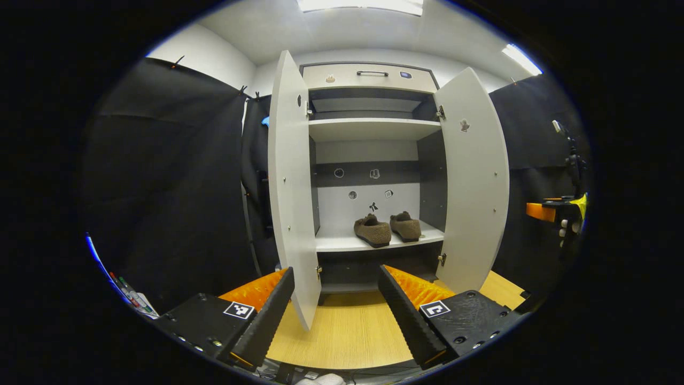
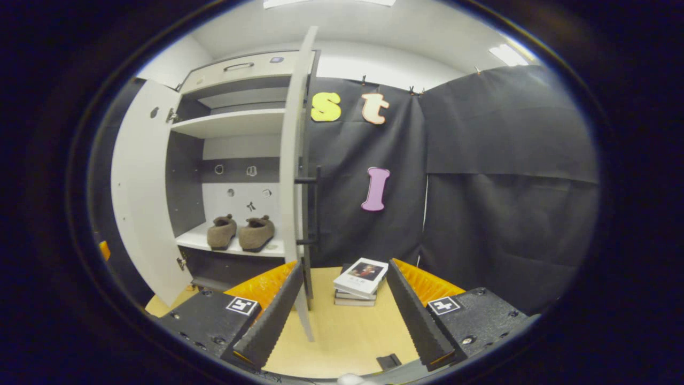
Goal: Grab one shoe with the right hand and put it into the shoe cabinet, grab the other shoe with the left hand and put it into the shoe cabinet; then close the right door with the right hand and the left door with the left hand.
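Note:
Two brown fuzzy shoes [image 1: 372, 230] [image 1: 405, 225] sit side by side on the lower shelf of the shoe cabinet [image 1: 368, 129]; they show as the shoes [image 2: 221, 232] [image 2: 256, 233] in the right gripper view too. Both cabinet doors stand wide: the left door [image 1: 290, 182] and the right door [image 1: 473, 176]. My left gripper [image 1: 336, 310] is open and holds nothing, its fingers on either side of the left door's lower edge. My right gripper [image 2: 342, 310] is open and holds nothing, with the right door's edge [image 2: 295, 176] and its dark handle [image 2: 315, 206] just ahead.
A small stack of books [image 2: 359, 282] lies on the wooden floor [image 2: 347, 331] right of the cabinet. At the right edge of the left gripper view, the other gripper [image 1: 558, 211] is held by a hand. Black cloth walls stand on both sides.

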`<state>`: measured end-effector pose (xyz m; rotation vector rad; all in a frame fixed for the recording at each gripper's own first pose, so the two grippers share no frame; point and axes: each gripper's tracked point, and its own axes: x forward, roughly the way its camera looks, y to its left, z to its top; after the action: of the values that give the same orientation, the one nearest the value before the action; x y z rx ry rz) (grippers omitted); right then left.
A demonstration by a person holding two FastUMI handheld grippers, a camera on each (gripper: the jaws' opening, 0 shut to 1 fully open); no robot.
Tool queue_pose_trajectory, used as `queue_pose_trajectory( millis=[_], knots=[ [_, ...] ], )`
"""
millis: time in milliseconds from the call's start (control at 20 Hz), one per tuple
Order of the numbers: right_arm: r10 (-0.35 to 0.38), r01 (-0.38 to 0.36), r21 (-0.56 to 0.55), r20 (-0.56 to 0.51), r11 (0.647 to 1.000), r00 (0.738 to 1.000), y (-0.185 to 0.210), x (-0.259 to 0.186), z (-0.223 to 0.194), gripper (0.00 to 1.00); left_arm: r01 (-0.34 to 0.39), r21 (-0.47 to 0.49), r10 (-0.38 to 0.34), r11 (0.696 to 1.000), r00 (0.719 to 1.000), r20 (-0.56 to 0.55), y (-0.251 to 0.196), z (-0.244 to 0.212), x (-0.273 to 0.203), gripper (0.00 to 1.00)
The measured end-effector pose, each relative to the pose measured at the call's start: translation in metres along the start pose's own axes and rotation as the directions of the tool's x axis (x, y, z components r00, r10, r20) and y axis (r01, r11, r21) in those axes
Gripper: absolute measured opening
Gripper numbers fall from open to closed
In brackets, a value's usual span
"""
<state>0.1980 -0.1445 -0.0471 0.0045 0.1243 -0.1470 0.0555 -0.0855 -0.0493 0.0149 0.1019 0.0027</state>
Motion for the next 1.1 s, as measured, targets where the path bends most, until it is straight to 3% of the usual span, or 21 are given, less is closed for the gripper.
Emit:
queue_pose_trajectory(
  millis=[250,450,550,600,650,700,750,850,900,1100],
  knots=[
    [0.048,-0.049,0.023,0.029,0.999,0.998,-0.021,0.076,0.033,1.00,-0.085,-0.005,0.085,0.996,0.996,0.007,-0.018,0.007,0.010,0.96],
    [0.194,-0.193,0.047,-0.014,0.980,0.981,0.001,0.111,0.034,1.00,-0.153,-0.015,0.153,0.988,0.988,-0.001,-0.034,0.006,0.017,1.00],
    [0.237,-0.236,0.028,-0.011,0.971,0.972,0.005,0.116,0.036,0.99,-0.173,-0.014,0.173,0.985,0.985,-0.005,-0.038,0.007,0.020,0.96],
    [0.253,-0.252,0.023,-0.015,0.967,0.967,0.010,0.115,0.035,0.99,-0.170,-0.011,0.170,0.985,0.985,-0.003,-0.041,0.007,0.022,1.00],
    [0.257,-0.257,0.026,-0.015,0.966,0.966,0.013,0.114,0.036,0.92,-0.172,-0.006,0.172,0.985,0.985,-0.007,-0.042,0.007,0.023,0.96],
    [0.264,-0.264,0.020,-0.017,0.964,0.964,0.016,0.112,0.036,0.95,-0.175,0.002,0.175,0.984,0.984,-0.008,-0.041,0.007,0.027,0.96],
    [0.270,-0.269,0.018,-0.020,0.963,0.963,0.022,0.111,0.036,0.87,-0.178,0.004,0.178,0.984,0.984,-0.014,-0.041,0.005,0.029,0.96],
    [0.284,-0.284,0.007,-0.020,0.959,0.959,0.037,0.105,0.036,0.87,-0.178,-0.007,0.177,0.984,0.984,-0.020,-0.037,0.003,0.034,0.96],
    [0.297,-0.297,0.008,-0.021,0.955,0.955,0.049,0.101,0.034,0.94,-0.172,-0.015,0.171,0.985,0.985,-0.028,-0.034,0.001,0.036,0.96],
    [0.306,-0.306,0.004,-0.019,0.952,0.952,0.097,0.090,0.032,0.94,-0.164,0.002,0.164,0.986,0.986,-0.022,-0.008,0.002,0.036,1.00]
  ],
)
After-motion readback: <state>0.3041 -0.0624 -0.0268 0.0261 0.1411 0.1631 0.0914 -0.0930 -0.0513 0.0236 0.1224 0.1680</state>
